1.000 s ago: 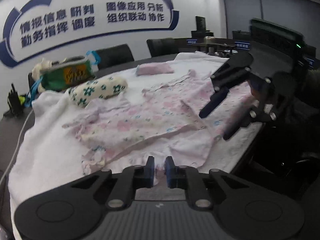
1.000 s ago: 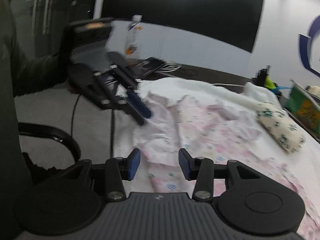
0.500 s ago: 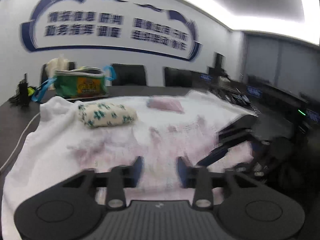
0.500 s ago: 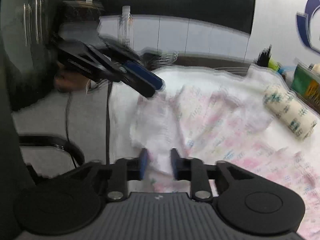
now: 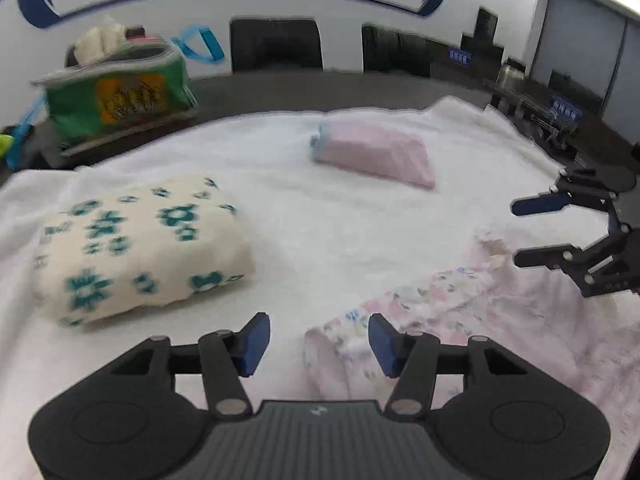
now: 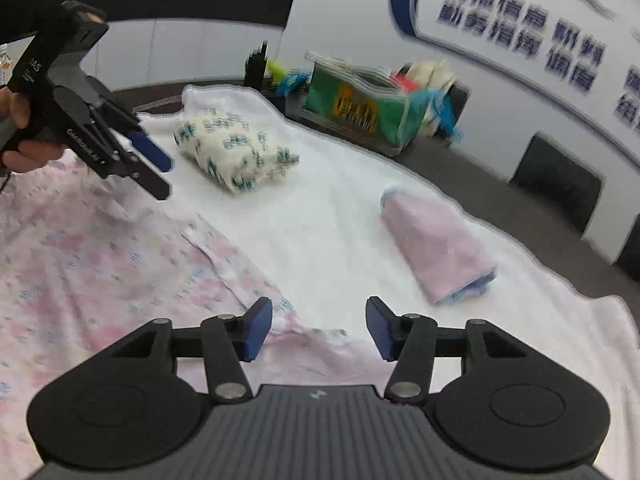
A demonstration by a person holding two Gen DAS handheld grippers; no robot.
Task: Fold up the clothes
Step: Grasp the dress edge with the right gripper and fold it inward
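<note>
A pink floral garment (image 5: 460,320) lies on the white towel-covered table (image 5: 320,216); in the right wrist view the garment (image 6: 100,260) fills the left side. My left gripper (image 5: 318,340) is open, with a garment corner lying just below its fingers. My right gripper (image 6: 320,330) is open too, over the garment's edge. Each gripper shows in the other's view: the right gripper (image 5: 518,232) open at the garment's far side, the left gripper (image 6: 166,178) held by a hand (image 6: 20,136).
A folded cream cloth with teal flowers (image 5: 140,248) and a folded pink cloth (image 5: 376,156) lie farther back on the towel. A green bag (image 5: 116,96) stands behind them, dark chairs (image 5: 276,44) beyond. The table edge drops off at right (image 6: 600,300).
Both grippers moved forward over the table. The left gripper, shut at the garment's hem a second ago, now stands open; the right gripper narrowed and then opened wide.
</note>
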